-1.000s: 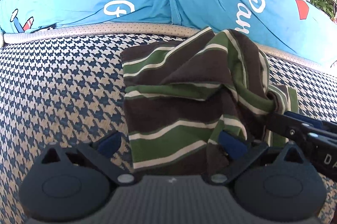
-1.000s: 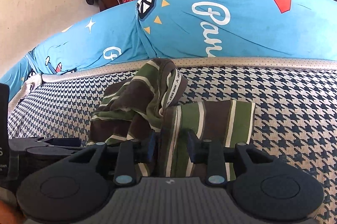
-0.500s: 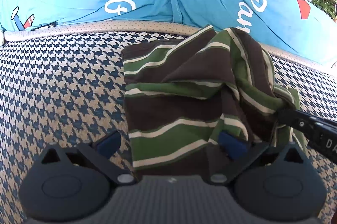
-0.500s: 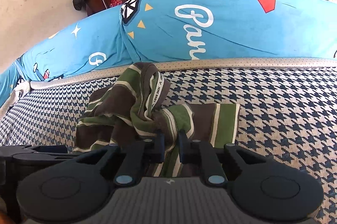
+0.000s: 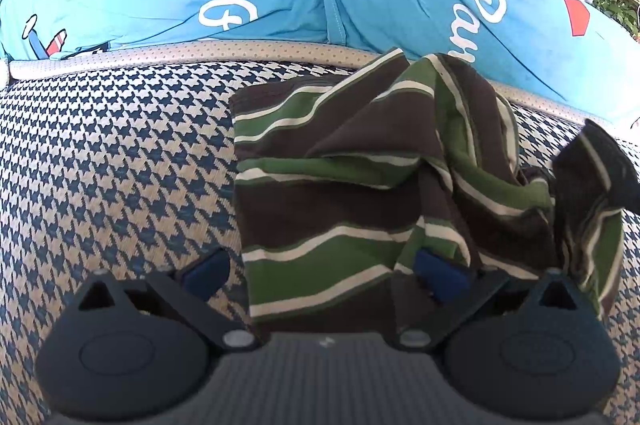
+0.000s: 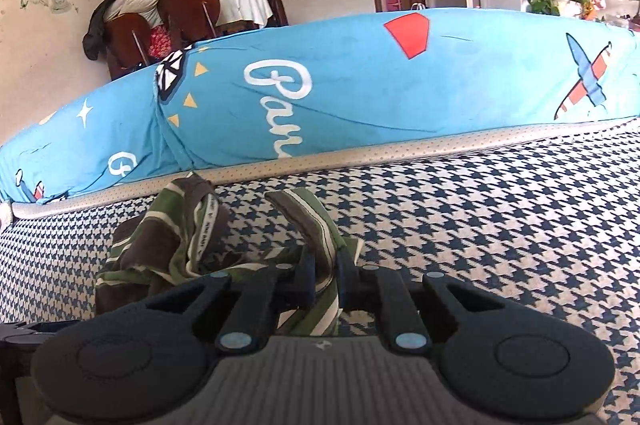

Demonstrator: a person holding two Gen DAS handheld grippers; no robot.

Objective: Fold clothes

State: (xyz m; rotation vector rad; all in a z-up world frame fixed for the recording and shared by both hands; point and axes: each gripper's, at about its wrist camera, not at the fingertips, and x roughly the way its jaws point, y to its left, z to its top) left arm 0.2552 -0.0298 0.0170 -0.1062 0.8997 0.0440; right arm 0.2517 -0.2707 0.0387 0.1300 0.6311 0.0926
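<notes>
Striped shirt (image 5: pixel 340 185) crumpled, unfolded; right hand-held gripper (image 6: pixel 324 273) pinching its 3 o'clock edge; left hand-held gripper (image 5: pixel 320 265) spread wide, empty.

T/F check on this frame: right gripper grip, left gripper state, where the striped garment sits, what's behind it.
1. The right gripper is clamped on a fold of the striped garment. True.
2. The left gripper is shut on the garment. False: its jaws stand wide open, with the near edge of the garment lying between them.
3. The garment lies flat and neatly folded. False: it is bunched, with the part in the right gripper lifted.
4. The garment rests on a houndstooth cover. True.
5. A red blanket lies behind the garment. False: a blue printed quilt is there.
</notes>
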